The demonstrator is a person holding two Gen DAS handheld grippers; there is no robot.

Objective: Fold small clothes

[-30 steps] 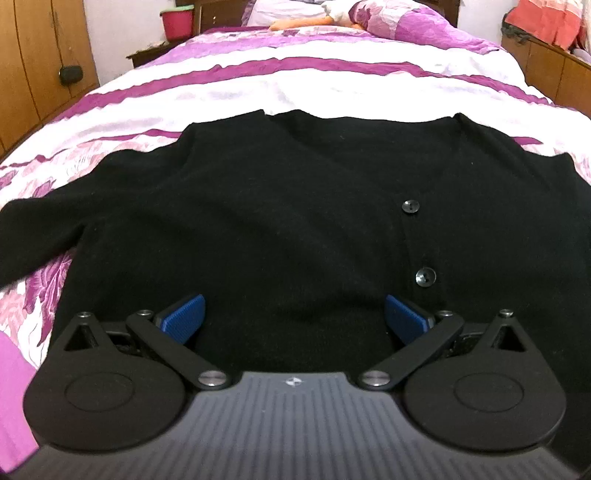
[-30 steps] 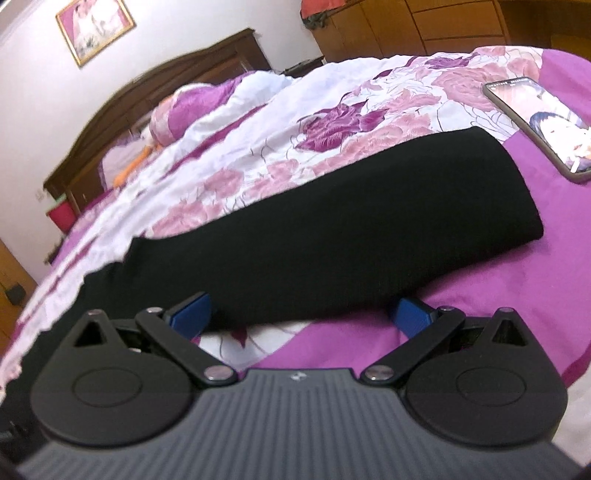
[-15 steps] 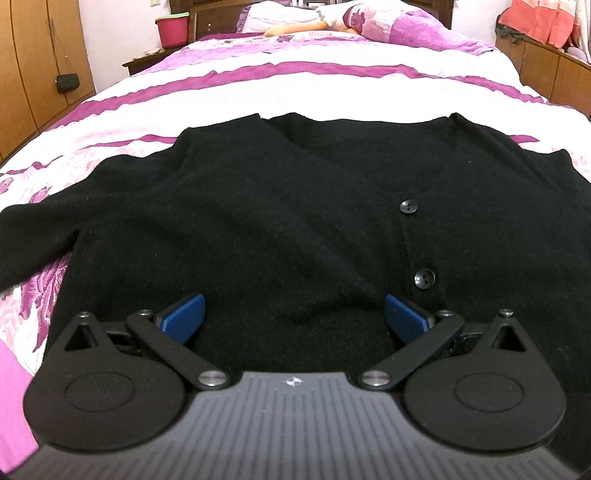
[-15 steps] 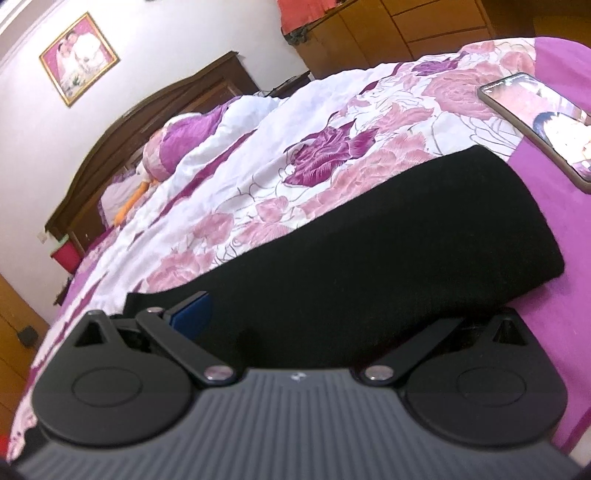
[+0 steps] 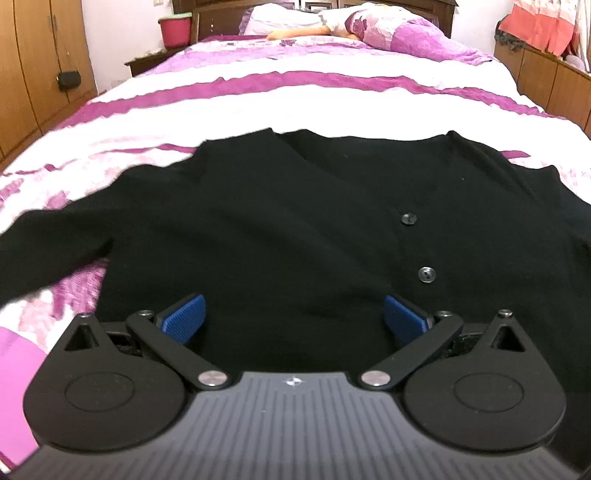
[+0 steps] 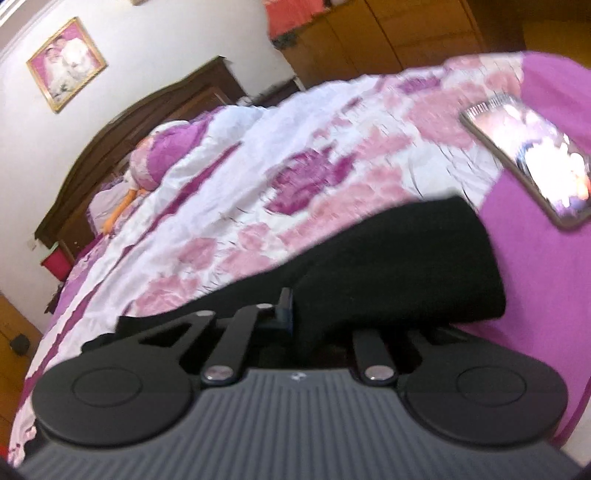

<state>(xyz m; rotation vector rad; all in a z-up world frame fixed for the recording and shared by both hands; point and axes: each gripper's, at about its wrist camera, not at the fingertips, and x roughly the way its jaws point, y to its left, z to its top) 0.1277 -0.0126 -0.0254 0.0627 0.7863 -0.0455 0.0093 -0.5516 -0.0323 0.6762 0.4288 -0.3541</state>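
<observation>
A black cardigan (image 5: 295,229) lies flat on a bed (image 5: 295,99), front side up, with two dark buttons (image 5: 409,218) showing down its middle. One sleeve (image 6: 399,266) reaches out to the side over the flowery bedspread (image 6: 295,177), which is pink, purple and white. A phone (image 6: 528,162) with a bright screen lies on the bed near the end of that sleeve, not touching it. At the far end of the bed are a pillow (image 5: 388,26) and a dark wood headboard (image 6: 147,114). A framed picture (image 6: 66,62) hangs on the white wall above it. A red bin (image 5: 175,31) stands beside the bed, and wood cupboards (image 5: 33,62) line the room. The left gripper (image 5: 293,321) hangs over the lower part of the cardigan with its blue pads (image 5: 183,321) spread wide apart, holding nothing. The right gripper (image 6: 314,314) is squeezed together on the sleeve, and the black cloth bunches up between its fingers. That view is blurry.
</observation>
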